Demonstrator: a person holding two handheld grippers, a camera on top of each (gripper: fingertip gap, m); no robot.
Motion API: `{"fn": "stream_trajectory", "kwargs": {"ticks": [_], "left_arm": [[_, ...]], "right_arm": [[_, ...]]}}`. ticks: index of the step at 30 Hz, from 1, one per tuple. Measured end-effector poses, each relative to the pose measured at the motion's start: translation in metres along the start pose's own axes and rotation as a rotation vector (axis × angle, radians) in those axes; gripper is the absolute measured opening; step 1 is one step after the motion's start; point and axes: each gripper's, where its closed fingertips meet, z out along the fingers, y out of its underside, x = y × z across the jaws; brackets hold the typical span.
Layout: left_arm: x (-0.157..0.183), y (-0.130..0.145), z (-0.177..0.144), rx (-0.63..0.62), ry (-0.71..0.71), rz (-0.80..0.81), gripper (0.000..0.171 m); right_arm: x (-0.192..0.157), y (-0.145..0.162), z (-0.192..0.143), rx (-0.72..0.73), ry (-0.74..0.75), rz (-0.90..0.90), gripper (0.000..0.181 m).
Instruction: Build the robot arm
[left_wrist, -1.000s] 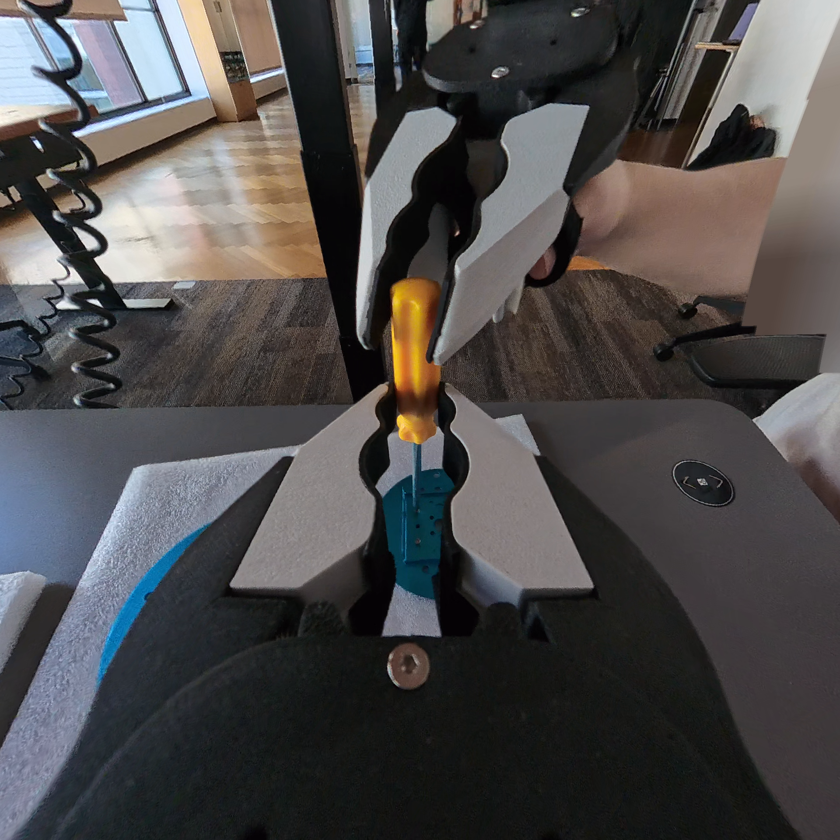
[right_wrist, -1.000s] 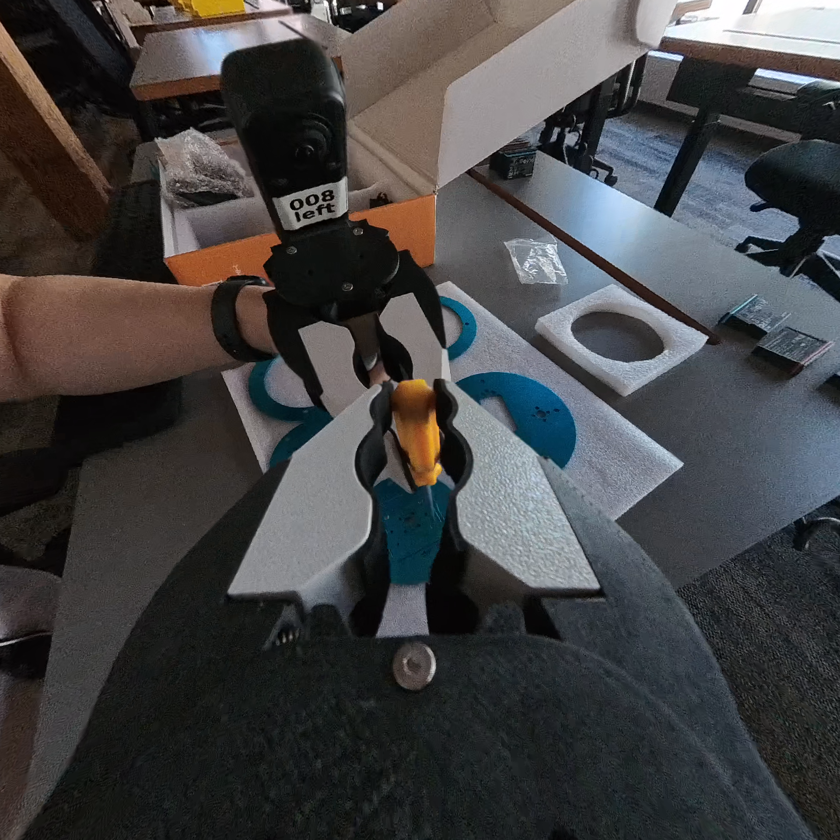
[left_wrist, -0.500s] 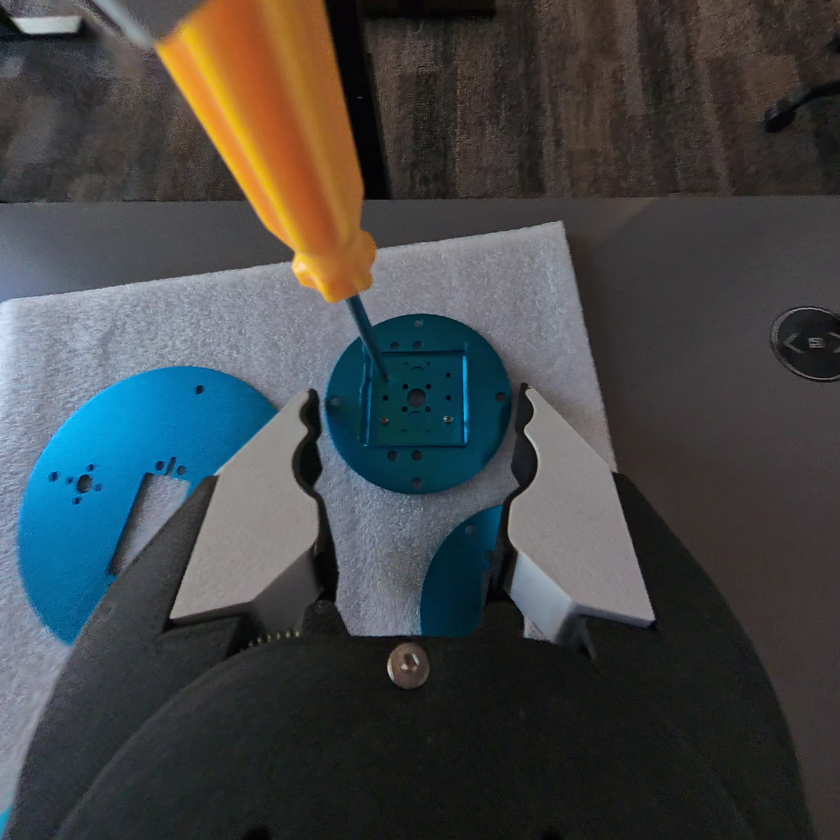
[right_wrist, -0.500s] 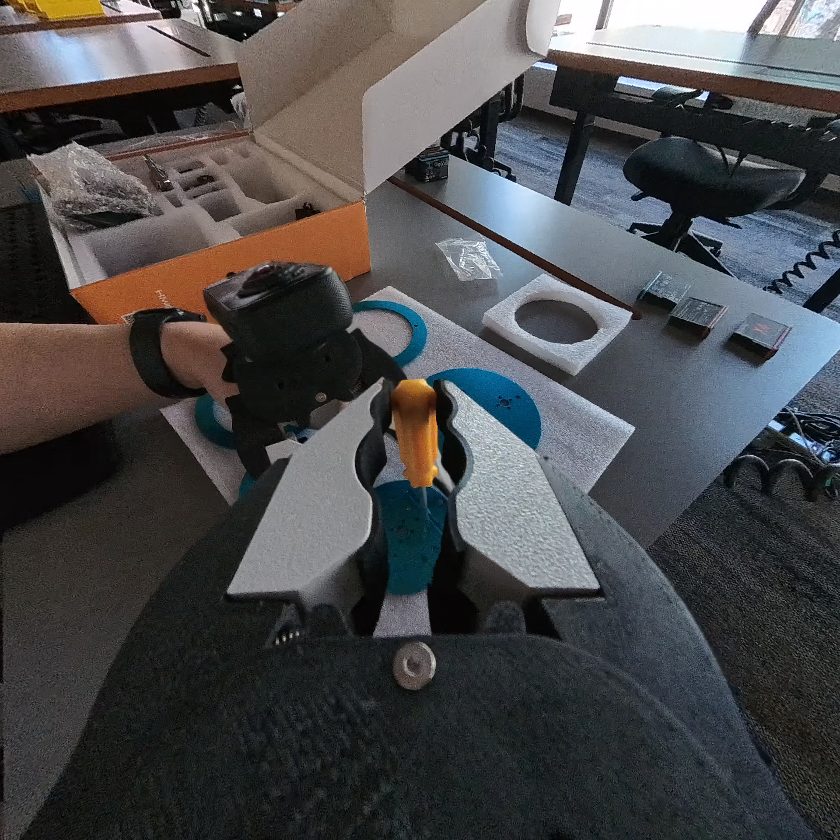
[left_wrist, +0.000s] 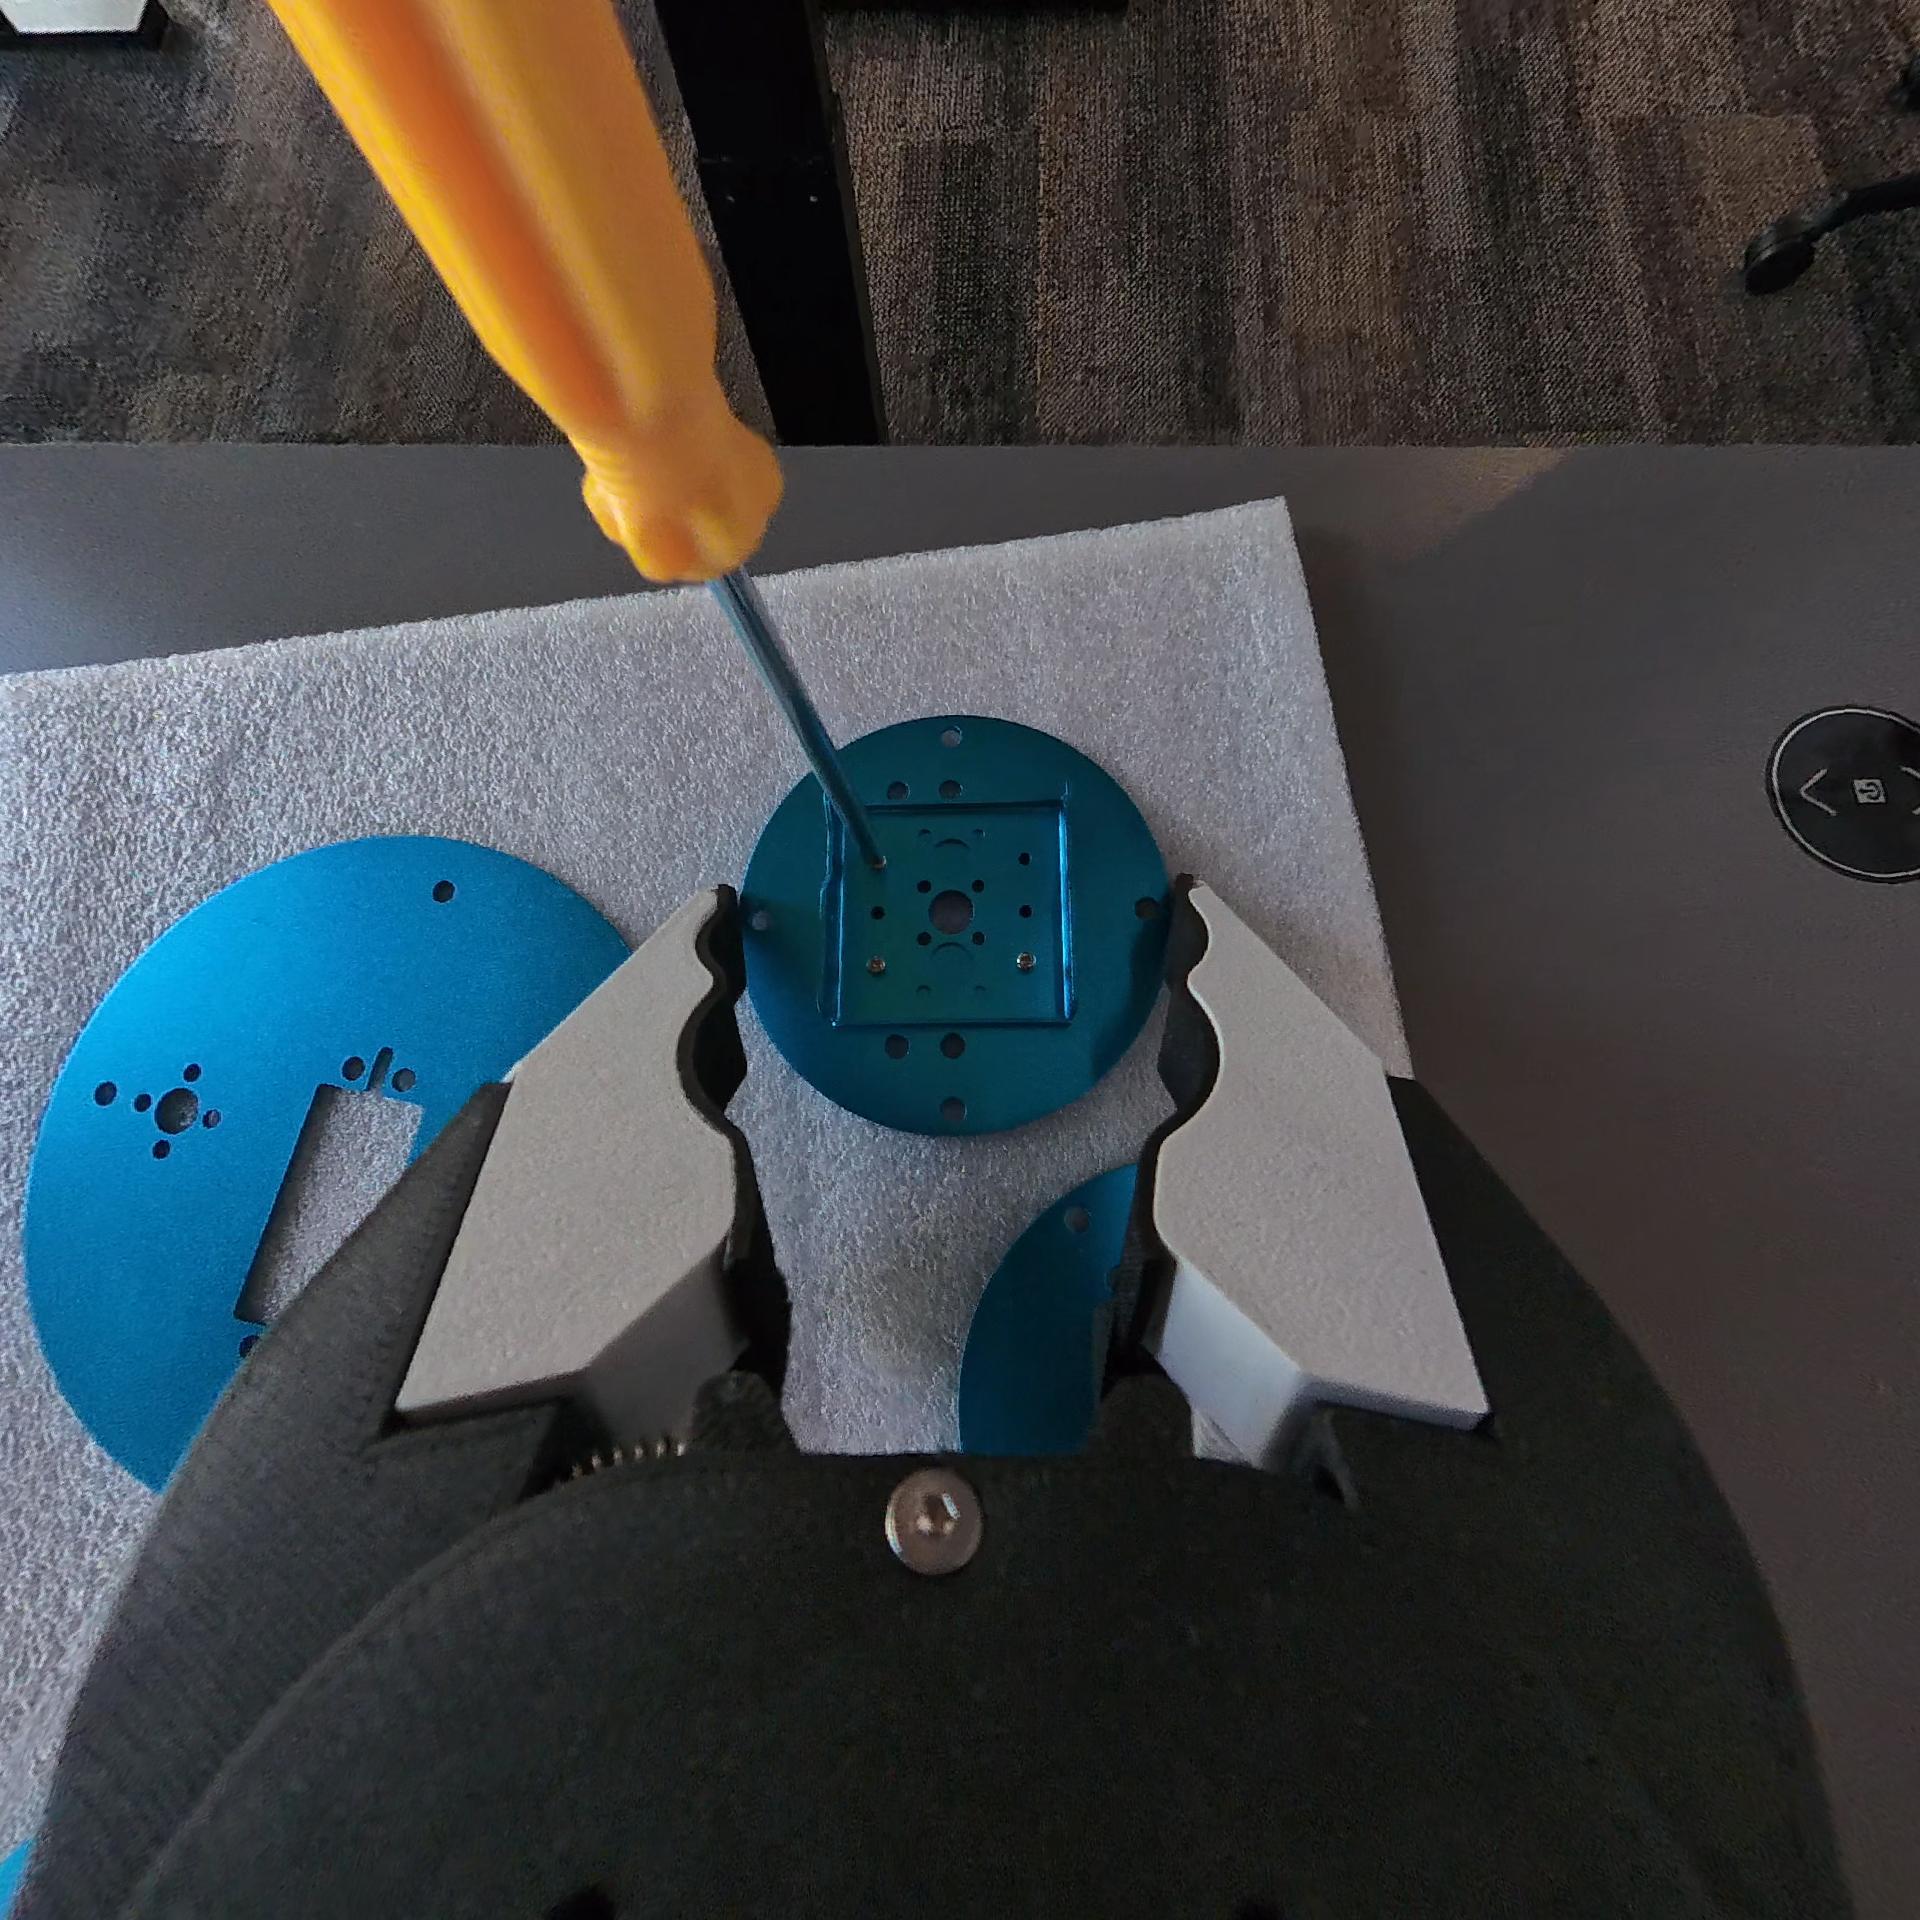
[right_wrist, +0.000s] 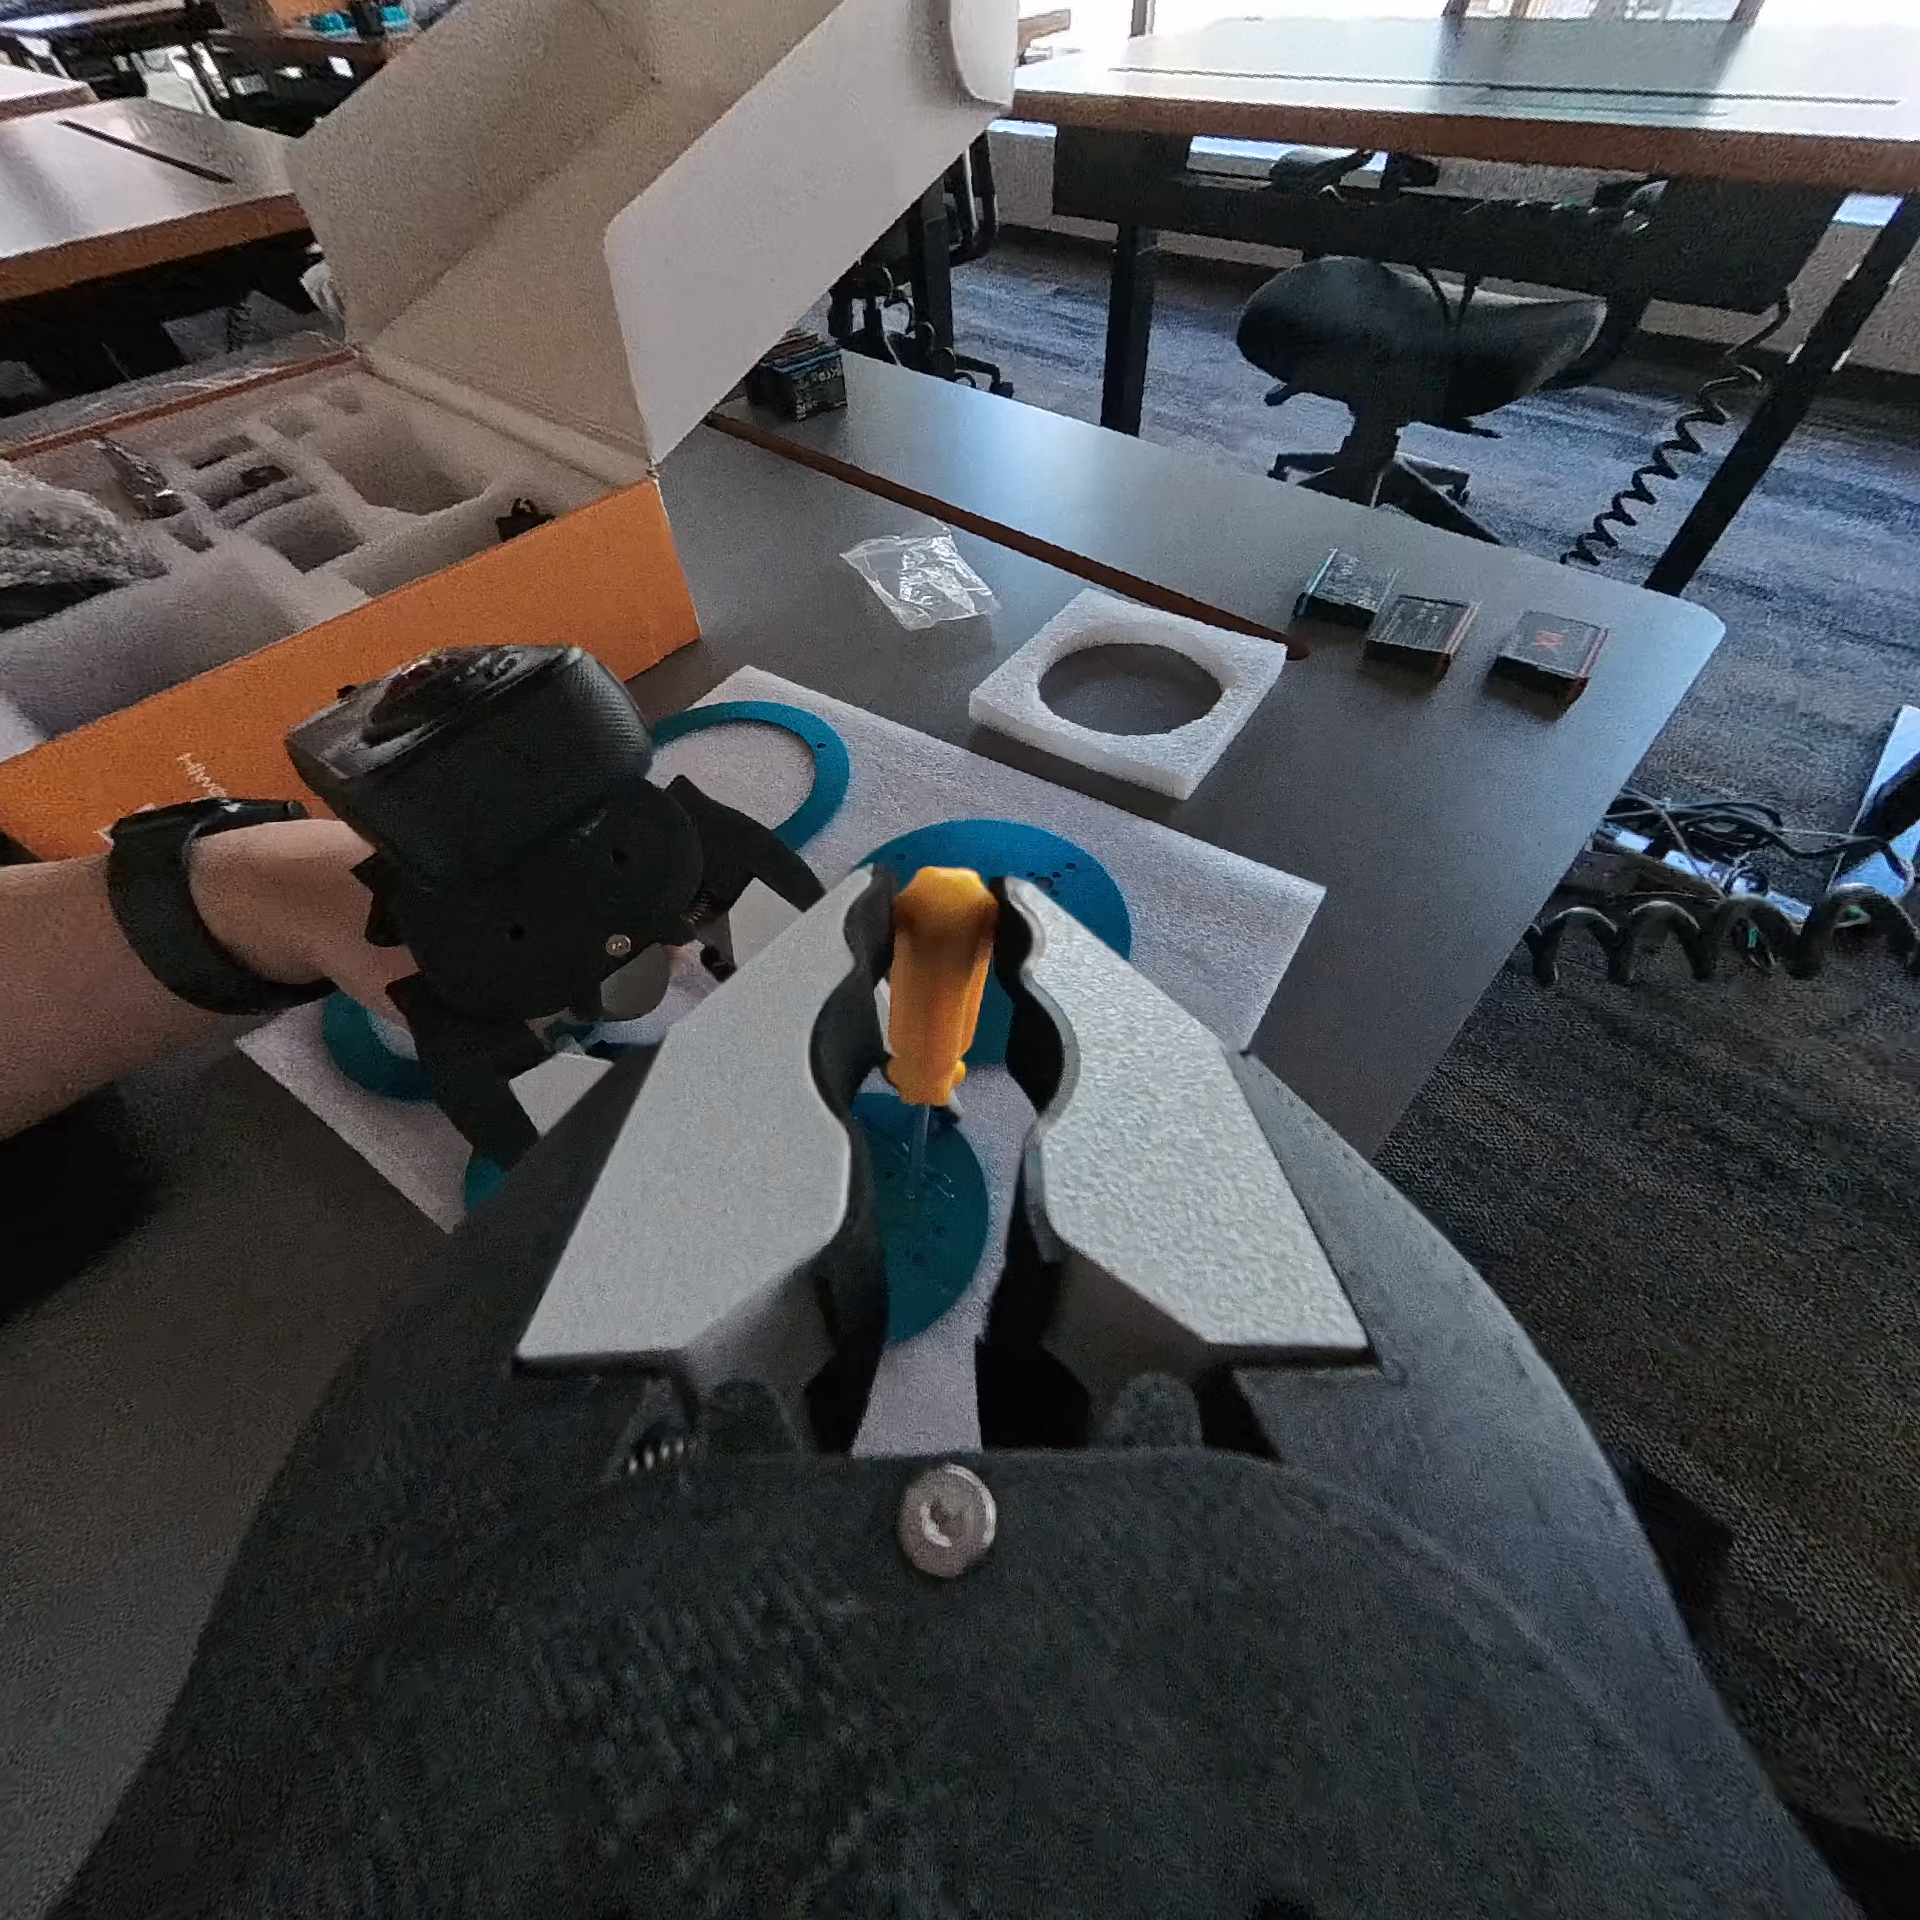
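Small blue disc (left_wrist: 951, 925) flat on white foam sheet (left_wrist: 1039, 644), square plate on top with screws at 3 corners. Screwdriver (left_wrist: 582, 281) tilted, tip on the far-left corner screw, probably to drive it. Right gripper (right_wrist: 940, 935) clenched on the orange handle, directly above the disc. Left gripper (left_wrist: 951, 904) spread wide, fingers flanking the disc's rim, contact unclear, likely steadying it. Larger blue plate (left_wrist: 208, 1122) to the left on the foam. Grey table (left_wrist: 1610, 644) beneath; open orange box (right_wrist: 364, 644) behind.
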Motion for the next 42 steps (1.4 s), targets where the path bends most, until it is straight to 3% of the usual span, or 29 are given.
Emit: {"fn": "stream_trajectory", "kwargs": {"ticks": [10, 14, 21, 26, 34, 42], "left_arm": [[0.0, 0.0, 0.0, -0.015, -0.012, -0.026, 0.08], [0.001, 0.0, -0.001, -0.008, -0.007, -0.008, 0.081], [0.0, -0.001, -0.001, -0.004, -0.003, -0.017, 0.08], [-0.005, -0.005, -0.007, 0.028, -0.022, -0.03, 0.08], [-0.016, -0.019, -0.047, 0.057, -0.014, -0.08, 0.08], [-0.02, -0.083, -0.122, 0.148, 0.083, -0.207, 0.08]], "right_arm": [[-0.019, -0.015, -0.009, 0.076, -0.019, -0.073, 0.019], [-0.009, -0.027, -0.021, 0.082, 0.001, -0.09, 0.019], [0.01, -0.012, -0.042, 0.074, -0.129, 0.181, 0.019], [0.017, 0.007, -0.052, 0.052, -0.144, 0.244, 0.018], [0.021, 0.014, -0.058, 0.093, -0.227, 0.396, 0.018], [0.007, 0.037, -0.017, 0.137, -0.507, 0.768, 0.018]]}}
